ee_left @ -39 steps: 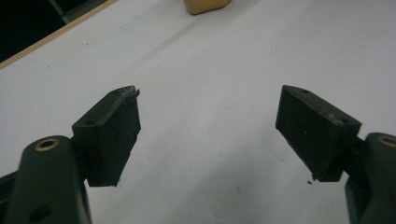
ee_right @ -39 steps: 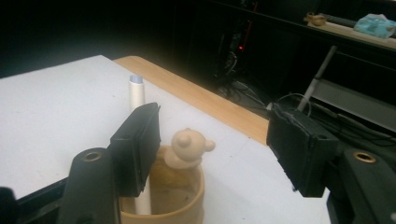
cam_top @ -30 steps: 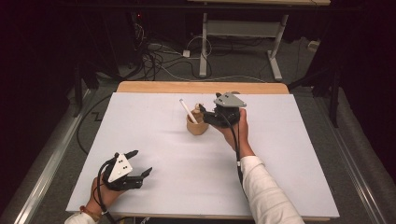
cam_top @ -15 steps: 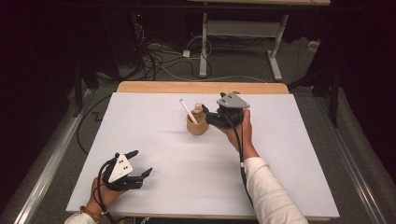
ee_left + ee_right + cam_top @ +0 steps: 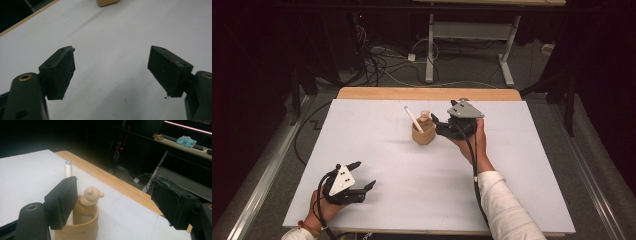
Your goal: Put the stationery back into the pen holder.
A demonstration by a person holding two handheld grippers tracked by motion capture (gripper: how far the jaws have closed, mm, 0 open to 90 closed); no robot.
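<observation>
Both grippers' fingers (image 5: 60, 72) apart.

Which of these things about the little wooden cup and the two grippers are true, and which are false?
1. A white stick leans inside the small tan wooden cup. True.
2. The left gripper is shut on the cup. False: its jaws stand wide apart over the bare white table sheet, far from the cup.
3. The right gripper is just beside the cup with its jaws open. True.
4. The cup lies tipped on its side. False: it stands upright.
5. A small bear-shaped wooden figure pokes up at the cup's rim. True.
</observation>
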